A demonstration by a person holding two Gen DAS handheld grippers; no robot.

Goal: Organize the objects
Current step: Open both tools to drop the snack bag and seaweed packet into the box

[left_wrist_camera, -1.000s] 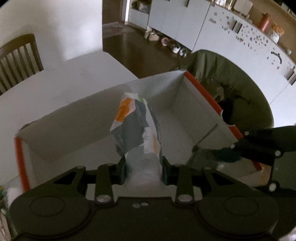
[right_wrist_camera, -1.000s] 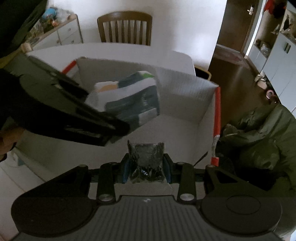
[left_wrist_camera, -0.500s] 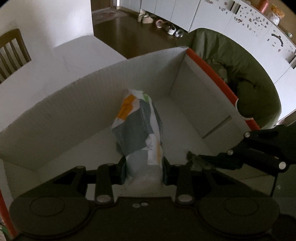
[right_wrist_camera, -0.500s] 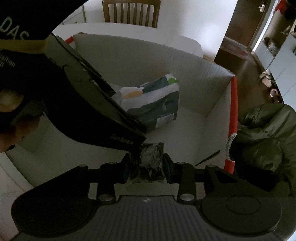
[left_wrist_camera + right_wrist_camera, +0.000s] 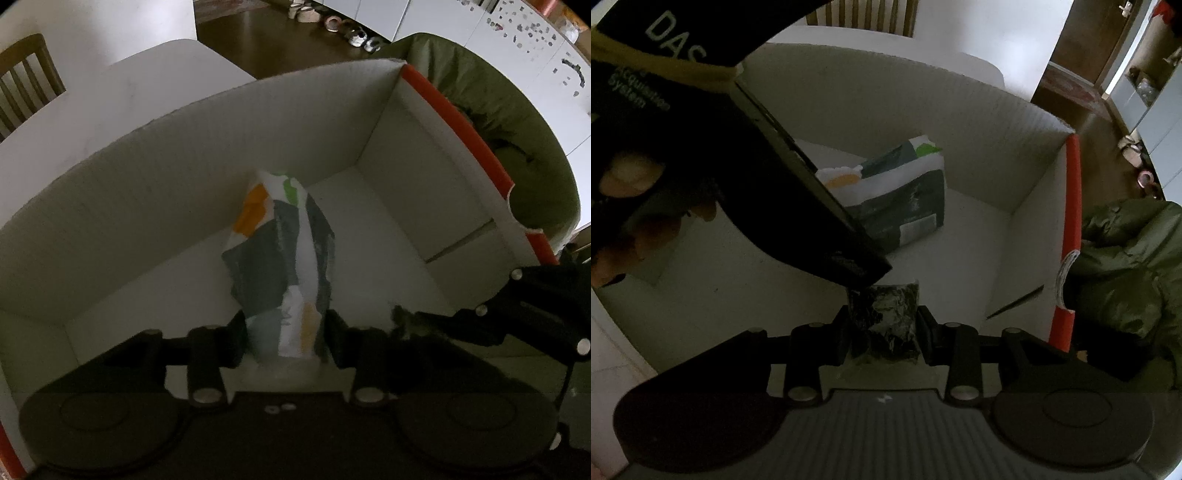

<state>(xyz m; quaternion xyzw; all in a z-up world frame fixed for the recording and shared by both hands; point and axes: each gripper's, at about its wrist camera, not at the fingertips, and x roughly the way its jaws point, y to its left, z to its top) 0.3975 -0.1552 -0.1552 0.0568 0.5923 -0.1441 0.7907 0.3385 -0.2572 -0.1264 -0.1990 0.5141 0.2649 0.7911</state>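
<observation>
My left claw (image 5: 283,334) is clamped on the pack (image 5: 282,258), a soft white pack with dark green, orange and light green patches. Pack stands tall between the fingers, top pointing to 12 o'clock, inside the box (image 5: 155,177). From the right cam the pack's (image 5: 901,199) lower edge looks to be on or just above the box floor; can't tell if it touches.

My right claw (image 5: 882,325) is clamped on the bag (image 5: 884,317), a small clear bag of dark stuff, held over the box floor near the front. In the left cam the right claw (image 5: 397,321) comes in from 3 o'clock, bag tip just beside the left claw's right finger.

Box (image 5: 960,110) is white corrugated, open top, orange strip (image 5: 1071,206) on its right rim. It sits on a white table (image 5: 147,85).

Left claw body crosses the right cam from 10 o'clock toward centre, ending just above the bag. A hand (image 5: 631,206) grips it at 9 o'clock.

Green jacket (image 5: 1130,266) lies outside the box at 3 o'clock. Chair (image 5: 26,81) at 10 o'clock in the left cam.
</observation>
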